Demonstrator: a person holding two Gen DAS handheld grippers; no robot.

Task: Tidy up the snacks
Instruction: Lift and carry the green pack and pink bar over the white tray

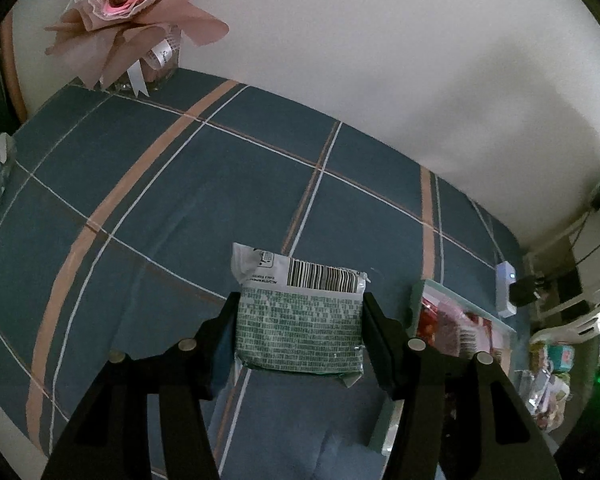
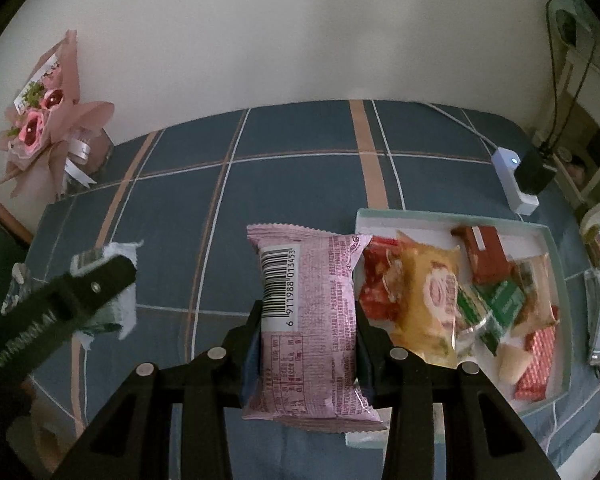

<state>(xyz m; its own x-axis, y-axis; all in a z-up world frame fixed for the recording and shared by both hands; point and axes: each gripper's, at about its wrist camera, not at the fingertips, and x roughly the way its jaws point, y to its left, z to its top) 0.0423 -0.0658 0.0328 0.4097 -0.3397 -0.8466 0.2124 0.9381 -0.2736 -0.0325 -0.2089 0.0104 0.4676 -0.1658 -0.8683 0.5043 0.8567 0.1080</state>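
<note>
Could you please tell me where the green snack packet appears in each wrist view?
Left wrist: green snack packet sits bottom centre, clamped in the left hand-held gripper.
Right wrist: same packet at far left, partly hidden behind that gripper.
Shared landmark: the pink bouquet, upper left in both.

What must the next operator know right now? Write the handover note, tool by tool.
Left tool: shut on the green packet, held above the blue cloth.
Right tool: shut on the pink packet, left of the tray.
Tray: holds mixed snacks, including a yellow packet and red wafers.
Done: both packets picked up.
Left: place both; where they belong is not shown.
</note>
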